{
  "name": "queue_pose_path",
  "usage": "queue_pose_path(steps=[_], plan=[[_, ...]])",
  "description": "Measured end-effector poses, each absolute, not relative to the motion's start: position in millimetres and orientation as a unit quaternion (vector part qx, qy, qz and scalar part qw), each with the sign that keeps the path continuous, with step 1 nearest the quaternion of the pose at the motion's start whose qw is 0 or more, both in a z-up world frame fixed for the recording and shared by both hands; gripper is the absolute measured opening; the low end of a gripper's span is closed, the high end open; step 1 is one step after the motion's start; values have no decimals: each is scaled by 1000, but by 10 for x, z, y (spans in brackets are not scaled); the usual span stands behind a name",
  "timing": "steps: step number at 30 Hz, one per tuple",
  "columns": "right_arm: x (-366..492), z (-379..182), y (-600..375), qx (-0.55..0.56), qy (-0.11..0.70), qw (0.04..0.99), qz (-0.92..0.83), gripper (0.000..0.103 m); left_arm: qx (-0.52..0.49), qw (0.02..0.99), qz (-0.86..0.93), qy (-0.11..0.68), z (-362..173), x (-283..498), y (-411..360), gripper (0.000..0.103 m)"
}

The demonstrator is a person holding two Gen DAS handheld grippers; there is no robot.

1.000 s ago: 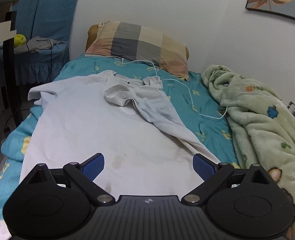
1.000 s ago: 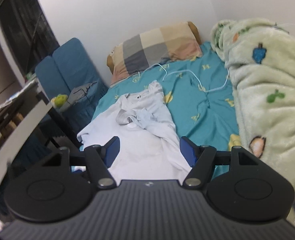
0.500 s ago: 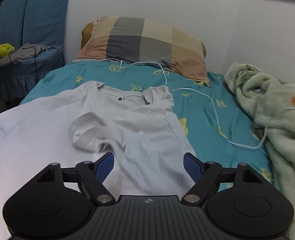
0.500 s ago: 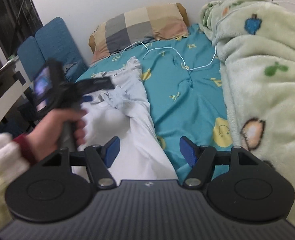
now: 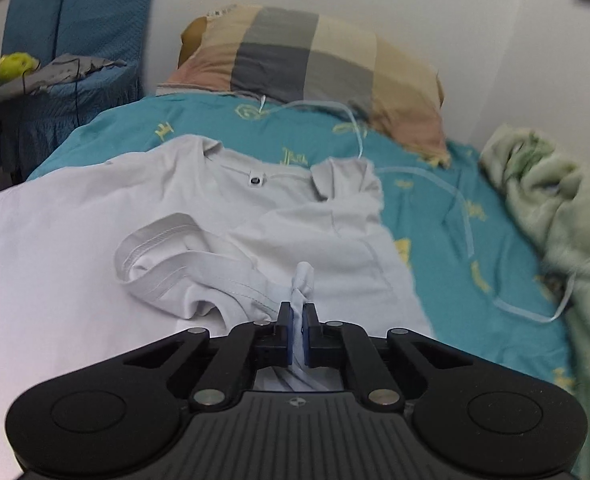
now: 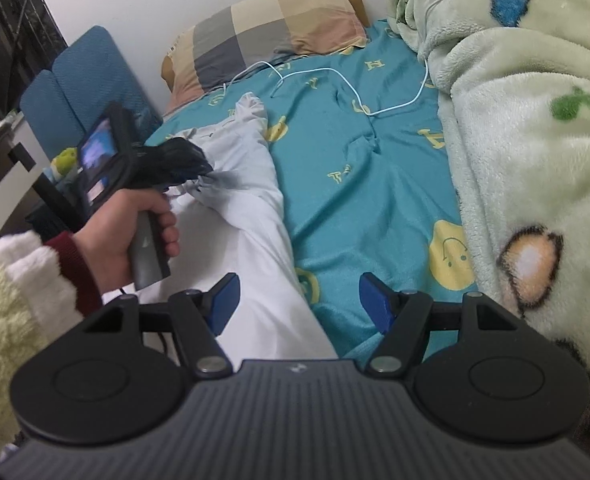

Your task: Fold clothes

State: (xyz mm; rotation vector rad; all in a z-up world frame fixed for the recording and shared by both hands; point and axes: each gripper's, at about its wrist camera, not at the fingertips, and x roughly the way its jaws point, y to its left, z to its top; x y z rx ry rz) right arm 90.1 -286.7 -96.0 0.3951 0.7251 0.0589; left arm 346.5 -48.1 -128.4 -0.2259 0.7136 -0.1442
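A white polo shirt lies spread on the teal bed sheet, collar toward the pillow, with one sleeve folded across its chest. My left gripper is shut on a pinch of that sleeve's fabric, which sticks up between the blue pads. In the right wrist view the left gripper shows on the shirt, held by a hand. My right gripper is open and empty, low over the shirt's right edge and the sheet.
A checked pillow lies at the head of the bed. A white cable runs across the sheet. A green fleece blanket is heaped along the right side. A blue chair with clutter stands at the left.
My left gripper moved forward to the folded sleeve and shut on its fabric. My right gripper moved forward and lower along the shirt's right edge, still open.
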Motion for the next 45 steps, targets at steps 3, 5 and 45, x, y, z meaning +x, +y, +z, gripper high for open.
queue_pose_path(steps=[3, 5, 45], plan=[[858, -934, -2869, 192, 350, 916, 27, 68, -152, 926, -74, 338, -1110, 3170, -227, 5], [852, -928, -2877, 196, 352, 915, 27, 68, -166, 924, -56, 340, -1116, 3049, -43, 5], [231, -492, -3449, 276, 275, 920, 31, 69, -49, 870, -255, 419, -1070, 332, -1542, 46]])
